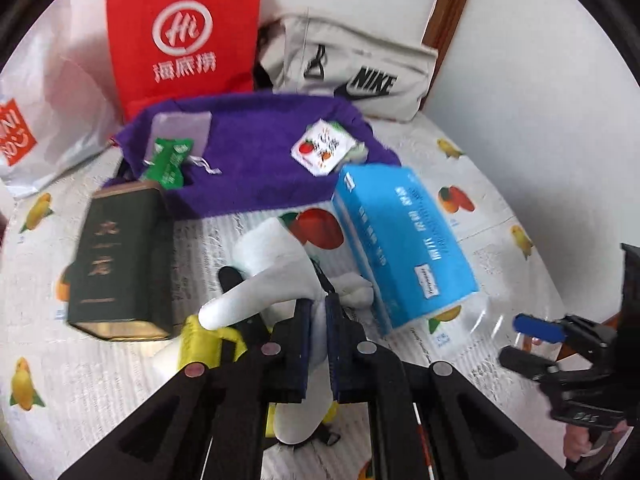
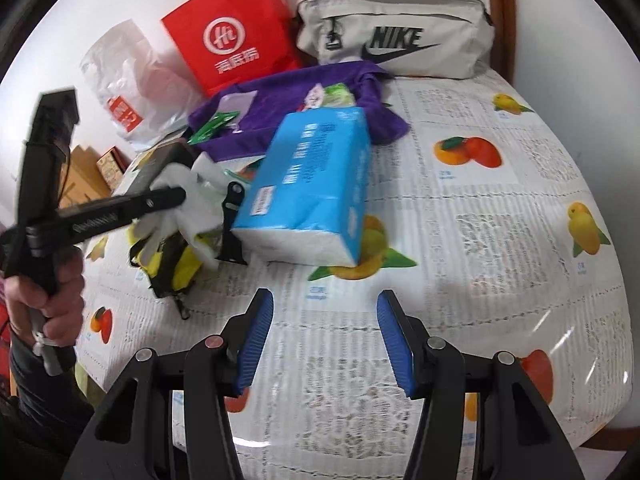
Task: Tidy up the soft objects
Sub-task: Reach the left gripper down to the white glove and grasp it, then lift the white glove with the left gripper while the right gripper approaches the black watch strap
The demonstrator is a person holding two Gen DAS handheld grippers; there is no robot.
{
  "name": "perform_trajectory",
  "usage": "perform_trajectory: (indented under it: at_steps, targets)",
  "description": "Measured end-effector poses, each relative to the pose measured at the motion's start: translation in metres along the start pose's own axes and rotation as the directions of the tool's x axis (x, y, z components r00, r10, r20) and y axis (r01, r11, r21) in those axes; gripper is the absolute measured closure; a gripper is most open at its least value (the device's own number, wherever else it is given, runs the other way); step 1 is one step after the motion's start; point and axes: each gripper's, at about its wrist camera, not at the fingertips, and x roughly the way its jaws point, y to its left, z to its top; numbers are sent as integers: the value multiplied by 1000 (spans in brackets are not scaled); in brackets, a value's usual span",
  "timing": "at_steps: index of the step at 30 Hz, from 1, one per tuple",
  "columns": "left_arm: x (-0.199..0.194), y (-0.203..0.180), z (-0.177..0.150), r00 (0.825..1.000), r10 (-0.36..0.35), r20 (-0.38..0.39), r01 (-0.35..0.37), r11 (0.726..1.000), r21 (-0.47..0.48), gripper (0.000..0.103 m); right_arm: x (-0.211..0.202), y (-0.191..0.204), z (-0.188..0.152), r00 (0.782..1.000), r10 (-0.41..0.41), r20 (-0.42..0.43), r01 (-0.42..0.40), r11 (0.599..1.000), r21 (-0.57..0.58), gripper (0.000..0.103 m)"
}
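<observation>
1. Pinching a white glove [image 1: 276, 264], the left gripper [image 1: 318, 320] has its blue pads closed on the glove's cuff end, so the cloth runs straight out from between the fingers toward the far side of the table; one stuffed-looking finger of the glove juts off to the left
2. Under and just left of that grip lies a yellow and black pouch [image 1: 208, 344], touching the glove; in the right wrist view the same pouch [image 2: 172, 264] sits below the glove [image 2: 188, 200], which is lifted off it
3. Nearest to the glove is therefore the left hand [image 2: 48, 300], which grips its tool's handle with the tool reaching in from the left, nearly level, fingers pointing across the table
4. Well apart to the right, the right gripper [image 2: 326, 340] hangs over bare tablecloth [image 2: 480, 240], its pads spread wide and holding nothing; it aims at the blue tissue pack [image 2: 312, 184], whose long axis runs away from it toward the back
5. Left of the glove stands a dark tin [image 1: 120, 260]
6. Farther back lies the purple towel [image 1: 256, 152] with small packets on it, a likely place for soft things, though I judge that only from the task
7. Farthest are the red paper bag [image 1: 184, 32] and the Nike bag [image 1: 360, 68] against the wall
</observation>
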Motion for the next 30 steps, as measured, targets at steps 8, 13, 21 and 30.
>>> perform_trajectory:
  at_steps: [8,13,21,30]
  targets:
    - [-45,19,-27,998,16,57,-14,999,-41,95,2,36,-7,999,49,-7,-50,996,-75,49]
    - [-68,47,-51,997,13,74,-4,993,-121,95,4,58,-10,998,66,-9,-66,990,-122,49]
    - [-67,78,-91,999,45,23,-40,982,-183,95,8,87,-18,997,68,-24,-71,981,-180,49]
    - [-30,73,-74,998,57,27,-52,986,-156,49,25,93,-18,997,44,-69,-57,979,-194,49]
